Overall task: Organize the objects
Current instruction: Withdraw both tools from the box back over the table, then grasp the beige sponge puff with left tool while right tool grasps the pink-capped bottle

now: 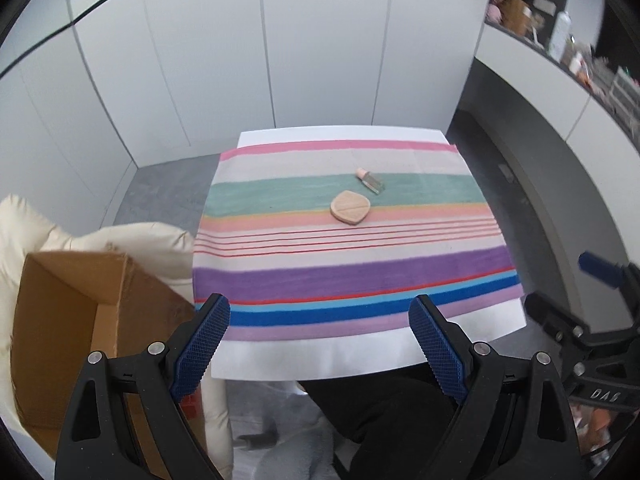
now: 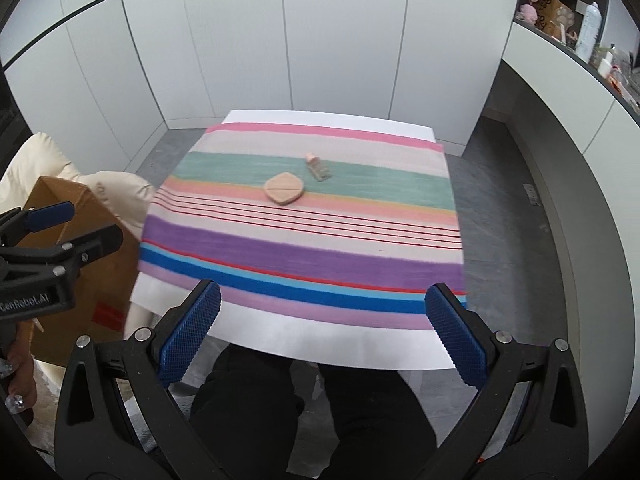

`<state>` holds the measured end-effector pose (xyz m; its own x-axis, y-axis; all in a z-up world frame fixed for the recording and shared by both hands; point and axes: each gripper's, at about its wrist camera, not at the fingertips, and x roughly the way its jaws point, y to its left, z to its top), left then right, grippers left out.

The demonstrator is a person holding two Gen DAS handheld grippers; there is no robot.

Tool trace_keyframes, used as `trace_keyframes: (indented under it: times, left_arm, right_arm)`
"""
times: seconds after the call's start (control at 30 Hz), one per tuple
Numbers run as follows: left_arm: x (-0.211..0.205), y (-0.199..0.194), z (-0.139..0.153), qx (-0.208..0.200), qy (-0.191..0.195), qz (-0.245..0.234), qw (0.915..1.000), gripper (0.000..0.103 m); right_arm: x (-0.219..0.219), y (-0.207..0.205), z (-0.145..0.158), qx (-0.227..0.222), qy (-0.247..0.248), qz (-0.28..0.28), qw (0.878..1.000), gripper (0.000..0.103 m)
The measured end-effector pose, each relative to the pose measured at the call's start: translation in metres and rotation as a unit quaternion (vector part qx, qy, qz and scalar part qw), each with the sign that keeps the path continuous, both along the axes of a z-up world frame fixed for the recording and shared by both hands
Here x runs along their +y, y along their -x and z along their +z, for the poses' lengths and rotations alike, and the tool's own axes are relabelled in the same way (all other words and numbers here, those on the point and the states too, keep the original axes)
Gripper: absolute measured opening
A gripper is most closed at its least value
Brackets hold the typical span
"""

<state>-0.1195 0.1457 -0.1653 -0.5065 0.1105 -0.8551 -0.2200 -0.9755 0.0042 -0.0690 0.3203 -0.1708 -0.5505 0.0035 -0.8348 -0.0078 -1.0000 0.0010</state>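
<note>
We find both tools empty, jaws spread wide: the left tool (image 1: 320, 344) and the right tool (image 2: 324, 332) hover off the near edge of the white tabletop (image 1: 360, 352) with its striped multicoloured cloth (image 1: 352, 272). A flat, rounded wooden piece (image 1: 350, 208) and a small clear glass bottle with a pink cap (image 1: 371, 181) lie near each other at mid-cloth, well ahead of both tools. The bottle's long axis runs diagonally, cap away. An open brown cardboard box (image 1: 80, 320) stands left of the tabletop. We judge neither tool plainly nearer.
</note>
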Motion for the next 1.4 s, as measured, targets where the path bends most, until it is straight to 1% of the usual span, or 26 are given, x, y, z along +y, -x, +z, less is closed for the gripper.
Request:
trace_keyframes:
  times: [0.17,0.33,0.5,0.63,0.77,0.93,1.0,1.1,1.17,1.27,1.3,1.33,1.37,1.4]
  left_arm:
    - [0.012,0.006,-0.014,-0.004,0.017,-0.015,0.9997,0.092]
    - [0.011,0.018,-0.029,-0.027,0.005,-0.011,0.9996,0.092]
    - [0.025,0.040,-0.047,-0.035,0.007,-0.024,0.9991,0.092]
    - [0.044,0.063,-0.069,-0.036,0.016,-0.042,0.9983,0.092]
    - [0.063,0.099,-0.104,-0.042,0.022,-0.051,0.9976,0.092]
    - [0.077,0.157,-0.159,-0.062,0.006,-0.023,0.9978,0.092]
    - [0.086,0.180,-0.184,-0.071,0.009,-0.010,0.9974,0.092]
    - [0.098,0.204,-0.209,-0.066,0.031,0.002,0.9974,0.092]
    - [0.099,0.216,-0.223,-0.078,0.018,0.015,0.9967,0.092]
    - [0.095,0.231,-0.238,-0.084,0.002,0.040,0.9956,0.089]
    - [0.093,0.232,-0.237,-0.068,0.004,0.046,0.9966,0.084]
    - [0.091,0.235,-0.236,-0.059,-0.002,0.047,0.9972,0.081]
    - [0.090,0.236,-0.235,-0.051,-0.005,0.045,0.9976,0.075]
    - [0.088,0.236,-0.235,-0.045,-0.007,0.043,0.9981,0.066]
  right_arm:
    - [0.015,0.008,-0.010,-0.002,0.002,-0.006,1.000,0.103]
    - [0.025,0.024,-0.024,-0.009,0.007,-0.010,1.000,0.103]
    - [0.036,0.044,-0.040,-0.016,0.012,-0.010,1.000,0.103]
    - [0.046,0.068,-0.056,-0.022,0.014,-0.014,1.000,0.103]
    - [0.055,0.097,-0.074,-0.030,0.021,-0.014,0.999,0.103]
    - [0.069,0.136,-0.103,-0.043,0.011,-0.014,0.999,0.103]
    - [0.075,0.150,-0.116,-0.048,0.010,-0.015,0.999,0.103]
    - [0.081,0.170,-0.135,-0.057,0.010,-0.016,0.998,0.103]
    - [0.084,0.185,-0.148,-0.062,0.012,-0.017,0.998,0.103]
    - [0.085,0.204,-0.165,-0.064,0.013,-0.016,0.998,0.103]
    - [0.084,0.212,-0.171,-0.062,0.010,-0.014,0.998,0.103]
    - [0.083,0.217,-0.175,-0.060,0.009,-0.011,0.998,0.103]
    - [0.082,0.223,-0.179,-0.057,0.011,-0.006,0.998,0.103]
    - [0.080,0.231,-0.183,-0.054,0.017,-0.002,0.998,0.103]
